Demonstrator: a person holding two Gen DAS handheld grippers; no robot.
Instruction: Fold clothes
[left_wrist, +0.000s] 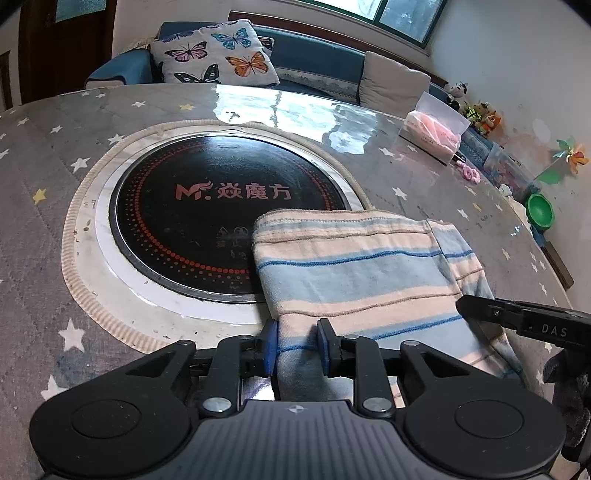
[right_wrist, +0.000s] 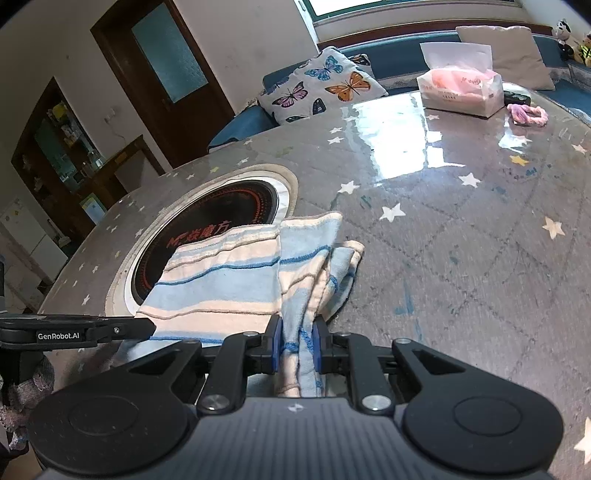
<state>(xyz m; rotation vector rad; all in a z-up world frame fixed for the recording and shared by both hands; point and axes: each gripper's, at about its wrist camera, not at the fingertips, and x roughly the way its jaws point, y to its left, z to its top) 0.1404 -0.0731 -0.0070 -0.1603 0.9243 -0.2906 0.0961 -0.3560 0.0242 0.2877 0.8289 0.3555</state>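
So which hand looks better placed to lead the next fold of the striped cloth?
Probably the left gripper: it pinches a flat near edge of the striped cloth. The right gripper is clamped on a bunched corner.

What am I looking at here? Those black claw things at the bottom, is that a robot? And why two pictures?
There is no robot arm: a person holds a black two-finger gripper in each hand, and each carries a wide-angle camera looking along its fingers. One picture is from the left gripper, the other from the right gripper; each also shows the other at its edge. Both are closed on the near edge of a blue-and-cream striped cloth, each at a different spot. The cloth lies partly folded on a round grey table with star patterns and overlaps the round black cooktop set in the middle. Farther back sit a pink tissue pack and a pink hair tie.
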